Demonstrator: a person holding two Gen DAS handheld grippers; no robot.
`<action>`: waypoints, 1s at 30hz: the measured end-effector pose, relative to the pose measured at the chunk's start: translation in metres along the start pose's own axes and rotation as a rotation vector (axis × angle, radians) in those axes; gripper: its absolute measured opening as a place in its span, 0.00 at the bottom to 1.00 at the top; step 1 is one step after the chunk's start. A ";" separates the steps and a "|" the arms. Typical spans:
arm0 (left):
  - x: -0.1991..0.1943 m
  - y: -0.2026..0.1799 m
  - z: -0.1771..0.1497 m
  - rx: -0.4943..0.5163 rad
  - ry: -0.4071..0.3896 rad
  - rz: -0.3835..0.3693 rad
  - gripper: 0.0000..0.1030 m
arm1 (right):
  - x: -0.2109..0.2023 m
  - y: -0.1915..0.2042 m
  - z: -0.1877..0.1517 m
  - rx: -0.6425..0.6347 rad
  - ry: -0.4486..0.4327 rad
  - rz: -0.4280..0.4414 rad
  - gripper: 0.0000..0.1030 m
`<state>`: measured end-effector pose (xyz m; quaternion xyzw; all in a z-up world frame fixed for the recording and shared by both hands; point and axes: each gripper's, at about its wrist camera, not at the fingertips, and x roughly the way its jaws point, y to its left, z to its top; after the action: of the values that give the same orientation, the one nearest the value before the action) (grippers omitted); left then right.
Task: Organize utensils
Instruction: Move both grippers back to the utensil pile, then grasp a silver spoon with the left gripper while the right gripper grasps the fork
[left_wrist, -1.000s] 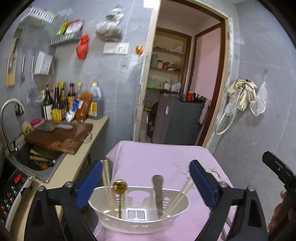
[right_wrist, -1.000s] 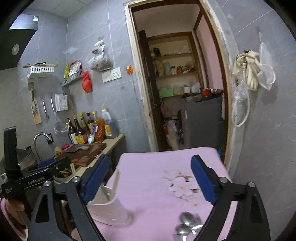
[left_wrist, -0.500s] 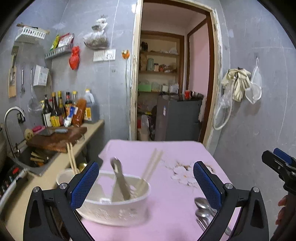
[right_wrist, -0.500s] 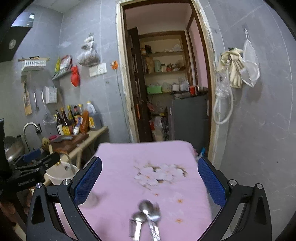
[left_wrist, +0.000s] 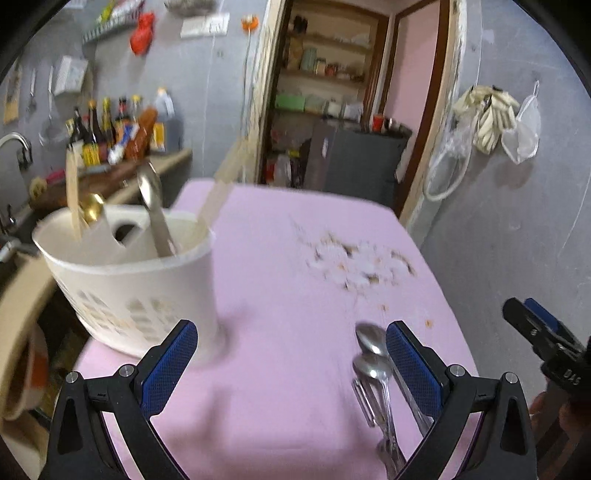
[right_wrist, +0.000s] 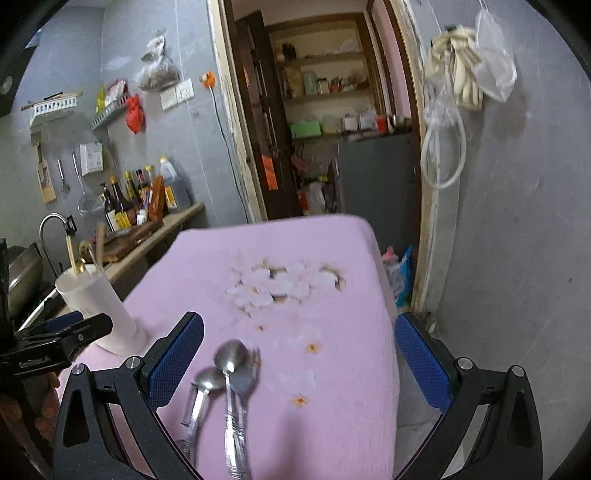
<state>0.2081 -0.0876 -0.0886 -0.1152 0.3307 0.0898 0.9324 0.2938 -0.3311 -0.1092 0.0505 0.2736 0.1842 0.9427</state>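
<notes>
A pink cloth-covered table (right_wrist: 332, 258) carries a white perforated plastic utensil basket (left_wrist: 140, 295) at its left edge, holding chopsticks and a spoon. Both grippers, left (left_wrist: 291, 369) and right (right_wrist: 299, 362), gape wide and hold nothing. Loose steel spoons (right_wrist: 229, 387) lie near the table's front edge between the right gripper's jaws.

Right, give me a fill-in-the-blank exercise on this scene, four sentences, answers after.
1. The loose spoons lie on a ____ tablecloth.
2. The white utensil basket stands near the cloth's ____ edge.
3. The pads on the right gripper are ____ in colour.
4. Between the left gripper's pads there is ____ held.

Missing words: pink; left; blue; nothing
</notes>
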 end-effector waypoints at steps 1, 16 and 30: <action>0.006 -0.001 -0.003 -0.001 0.023 -0.005 1.00 | 0.009 -0.005 -0.005 0.007 0.017 0.006 0.99; 0.061 -0.016 -0.045 -0.034 0.317 -0.177 0.67 | 0.074 -0.010 -0.040 0.000 0.217 0.165 0.57; 0.066 -0.043 -0.043 0.106 0.334 -0.169 0.54 | 0.098 0.016 -0.055 -0.051 0.341 0.331 0.23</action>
<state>0.2436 -0.1347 -0.1567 -0.1066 0.4741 -0.0265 0.8736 0.3363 -0.2802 -0.2015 0.0388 0.4119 0.3492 0.8408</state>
